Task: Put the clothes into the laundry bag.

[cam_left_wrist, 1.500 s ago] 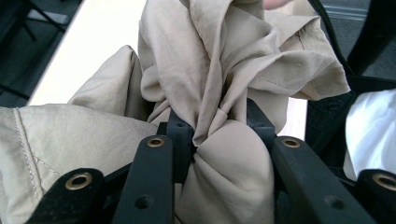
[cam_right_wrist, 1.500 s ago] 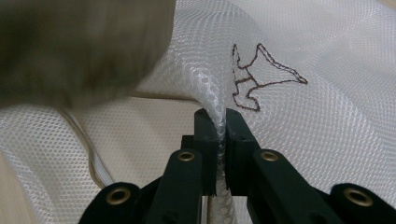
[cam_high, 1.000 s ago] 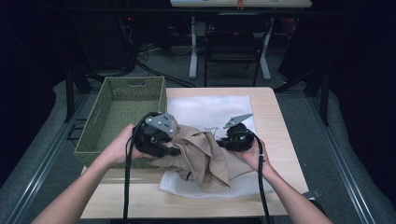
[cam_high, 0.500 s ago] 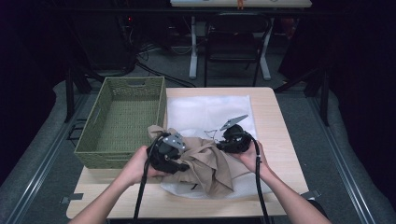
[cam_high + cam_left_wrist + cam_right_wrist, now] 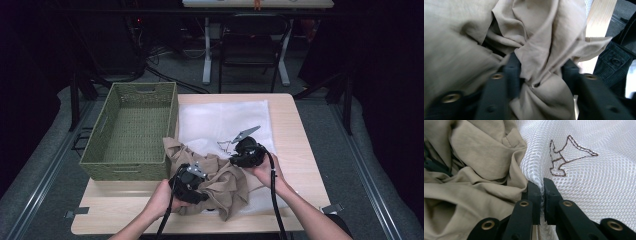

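Observation:
A crumpled tan garment (image 5: 220, 177) lies at the table's front middle, partly over a white mesh bag (image 5: 225, 117). My left gripper (image 5: 187, 182) sits on the garment's near-left side. In the left gripper view, its jaws (image 5: 540, 67) stand apart, clamped on a thick gathered bunch of the tan garment (image 5: 541, 45). My right gripper (image 5: 245, 152) is at the garment's right. Its jaws (image 5: 542, 187) are shut on a fold of the mesh bag (image 5: 586, 175), just beside the tan garment (image 5: 479, 157). A brown stitched figure (image 5: 566, 155) marks the mesh.
A green woven basket (image 5: 105, 150) stands at the table's left, touching the garment's far corner. The wooden table edge (image 5: 200, 225) runs close under both hands. A chair (image 5: 250, 45) and desk legs stand on the floor beyond the table.
My left gripper has moved from beside the basket toward the front edge, and the garment has shifted with it. My right gripper has barely moved.

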